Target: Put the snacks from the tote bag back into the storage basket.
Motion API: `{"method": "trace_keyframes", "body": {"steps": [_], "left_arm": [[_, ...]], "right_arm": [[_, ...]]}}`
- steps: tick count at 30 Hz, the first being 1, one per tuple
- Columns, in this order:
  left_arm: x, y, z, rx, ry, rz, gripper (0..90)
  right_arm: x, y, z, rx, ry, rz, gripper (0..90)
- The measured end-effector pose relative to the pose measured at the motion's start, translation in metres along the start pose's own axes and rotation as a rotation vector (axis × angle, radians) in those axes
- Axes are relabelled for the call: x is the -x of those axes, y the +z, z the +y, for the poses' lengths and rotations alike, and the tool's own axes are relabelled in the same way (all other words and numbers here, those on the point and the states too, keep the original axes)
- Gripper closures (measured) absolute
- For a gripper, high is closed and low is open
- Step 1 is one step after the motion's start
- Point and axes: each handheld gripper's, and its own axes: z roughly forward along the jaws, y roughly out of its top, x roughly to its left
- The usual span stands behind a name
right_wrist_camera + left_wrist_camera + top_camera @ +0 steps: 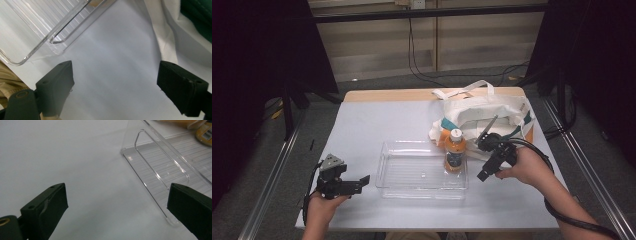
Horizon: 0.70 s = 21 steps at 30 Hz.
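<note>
Standing in one clear tray [412, 175]: one orange bottle [454, 151]; one tote bag [482, 112] behind. Left claw [362, 183], right claw [482, 174] both spread, empty.

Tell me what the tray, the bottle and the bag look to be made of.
Tray: clear, glossy rigid plastic; the table shows through it, and its ribbed floor and rounded rims catch highlights.
Bottle: probably clear plastic holding orange drink, with a white cap and a dark printed label.
Bag: soft white woven cloth, likely cotton canvas; it slumps and creases, has matte strap handles and a teal print.
</note>
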Motion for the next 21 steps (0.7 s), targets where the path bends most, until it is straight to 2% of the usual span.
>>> {"method": "trace_keyframes", "body": {"steps": [21], "left_arm": [[0.000, 0.000, 0.000, 0.005, -0.007, -0.002, 2.8]], "right_arm": [[0.000, 0.014, -0.015, 0.004, -0.012, 0.002, 13.8]]}}
